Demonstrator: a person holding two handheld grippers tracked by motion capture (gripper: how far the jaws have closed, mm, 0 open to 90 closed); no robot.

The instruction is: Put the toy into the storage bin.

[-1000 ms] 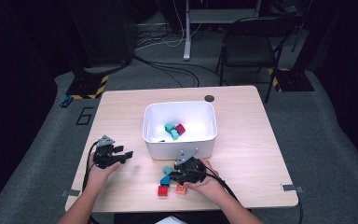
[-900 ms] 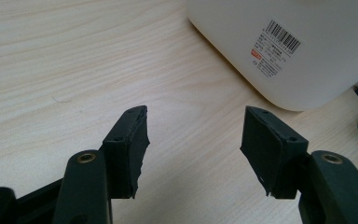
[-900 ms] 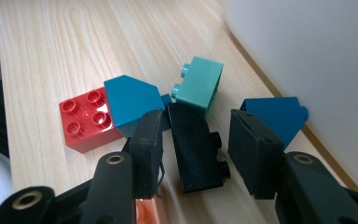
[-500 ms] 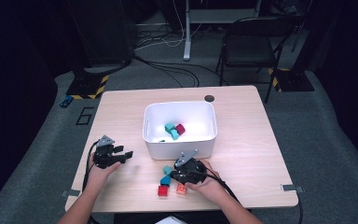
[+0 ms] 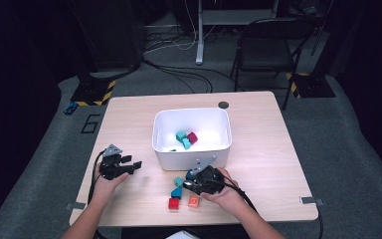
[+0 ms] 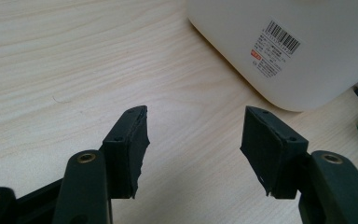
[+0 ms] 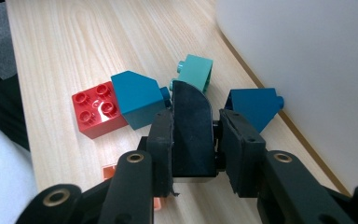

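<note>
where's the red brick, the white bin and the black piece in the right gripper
red brick (image 7: 95,108): right gripper view, its studded top.
white bin (image 5: 191,155): high view, its near wall.
black piece (image 7: 192,126): right gripper view, its top face between the jaws.

Table (image 6: 74,70): pale wood-grain surface, smooth, faint sheen. White bin (image 6: 307,46): smooth matt plastic; paper barcode label (image 6: 275,49) on its wall. Red brick (image 7: 95,109): glossy plastic, studs catching highlights. Teal wedge brick (image 7: 135,98) at 3 o'clock of it: smooth plastic, duller. Black curved piece (image 7: 191,126) in the right tongs (image 7: 195,140): smooth, satin. Left tongs (image 6: 193,149): matt black plastic, slightly rough pad edges. Floor (image 5: 40,164): grey carpet, coarse.
</note>
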